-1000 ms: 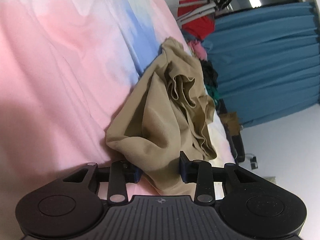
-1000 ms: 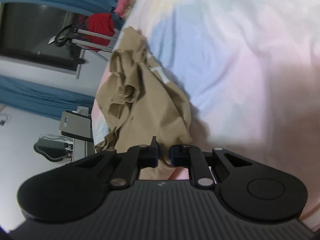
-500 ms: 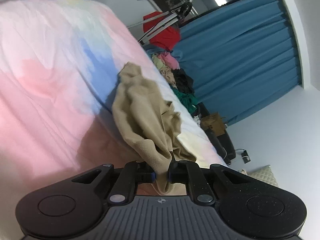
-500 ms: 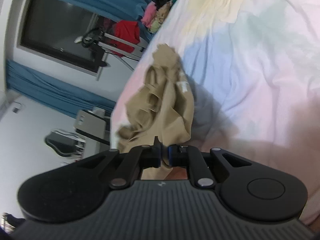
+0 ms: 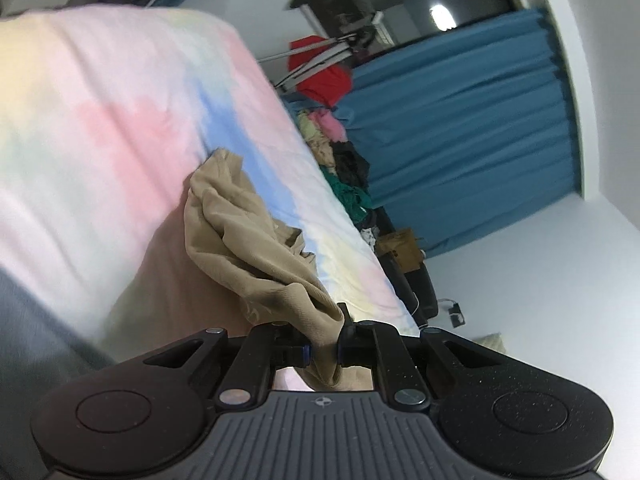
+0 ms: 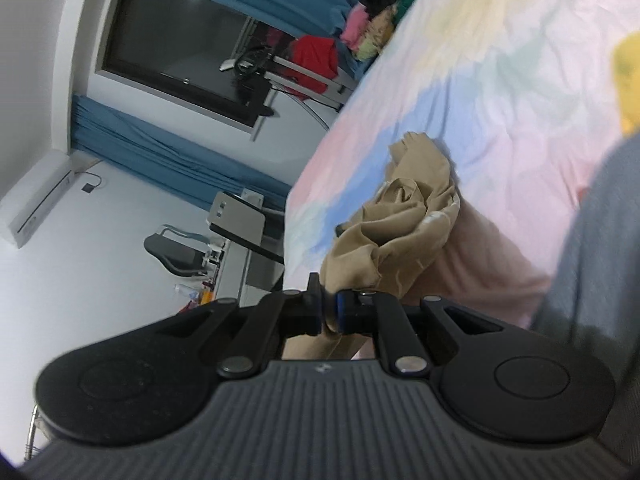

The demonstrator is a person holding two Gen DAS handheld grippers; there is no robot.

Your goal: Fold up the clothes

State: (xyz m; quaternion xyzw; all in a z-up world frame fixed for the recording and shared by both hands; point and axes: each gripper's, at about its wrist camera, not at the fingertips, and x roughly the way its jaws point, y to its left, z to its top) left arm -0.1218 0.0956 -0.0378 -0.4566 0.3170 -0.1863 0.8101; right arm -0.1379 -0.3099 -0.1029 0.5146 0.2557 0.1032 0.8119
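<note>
I am holding a tan piece of clothing (image 5: 248, 248) with both of my grippers. My left gripper (image 5: 322, 350) is pinching one end of it. The fingers are close together with a thick bunch of cloth squeezed between them. A little of the cloth is hanging down past the fingers toward 6 o'clock.

From my left gripper, the clothing is stretching away toward 11 o'clock. It is all crumpled and bunched up, not flat. Its far end is touching the bed sheet (image 5: 100, 128), which is pink, blue, yellow and white. A dark shadow is lying on the sheet at 9 o'clock from the clothing.

My right gripper (image 6: 328, 312) is pinching another part of the same clothing (image 6: 404, 220). Its fingers are almost touching, with only a thin bit of cloth between them. From here the clothing is going up toward 1 o'clock, in a lumpy twist, and its tip is resting on the sheet (image 6: 520, 80).

At 3 o'clock in the right view, something grey (image 6: 592, 260) is blocking the edge, and I cannot tell what it is.

Far away, past the bed, blue curtains (image 5: 460, 140) are hanging. A pile of other clothes (image 5: 340, 160) is sitting beside the bed, and something red (image 5: 324, 76) is hanging on a rack.
</note>
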